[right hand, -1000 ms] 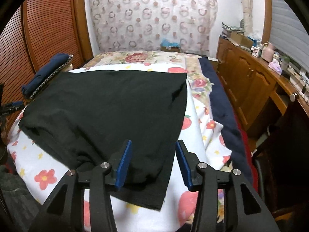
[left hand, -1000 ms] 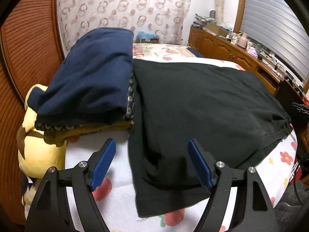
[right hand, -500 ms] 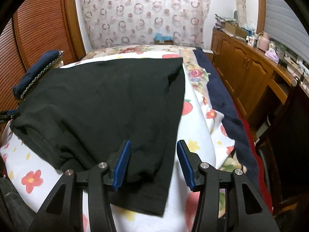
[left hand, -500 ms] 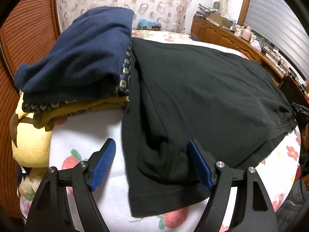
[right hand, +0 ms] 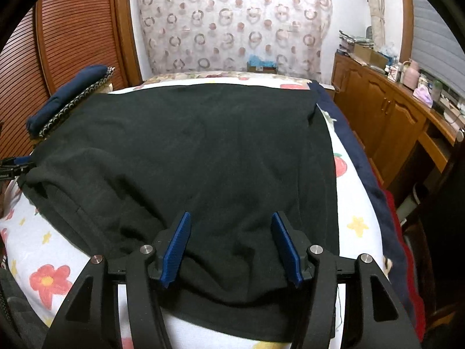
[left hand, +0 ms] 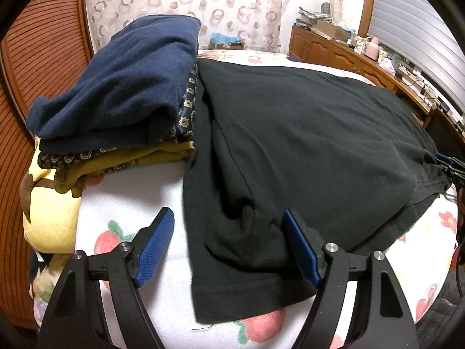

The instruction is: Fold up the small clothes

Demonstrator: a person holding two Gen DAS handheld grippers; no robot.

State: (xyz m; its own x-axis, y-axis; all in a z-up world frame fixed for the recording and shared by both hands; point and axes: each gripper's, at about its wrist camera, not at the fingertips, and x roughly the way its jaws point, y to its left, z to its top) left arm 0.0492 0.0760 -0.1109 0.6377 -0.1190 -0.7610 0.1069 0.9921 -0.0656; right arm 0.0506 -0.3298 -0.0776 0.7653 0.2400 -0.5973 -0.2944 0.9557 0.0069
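A black garment (left hand: 305,145) lies spread flat on the flowered bed sheet (left hand: 122,212); it also shows in the right wrist view (right hand: 203,151). My left gripper (left hand: 228,241) is open, low over the garment's near left corner, with the bunched hem between its blue pads. My right gripper (right hand: 231,247) is open, low over the garment's near right edge, fabric between its pads. Neither is closed on the cloth.
A stack of folded clothes, navy on top (left hand: 125,84), sits on a yellow plush (left hand: 49,212) left of the garment; it also shows in the right wrist view (right hand: 69,99). A wooden cabinet (right hand: 386,116) with clutter runs along the right. Slatted wooden doors (right hand: 64,35) stand on the left.
Both grippers have moved forward and down onto the garment's near edge. The right gripper's jaws have opened wider and shifted further onto the cloth.
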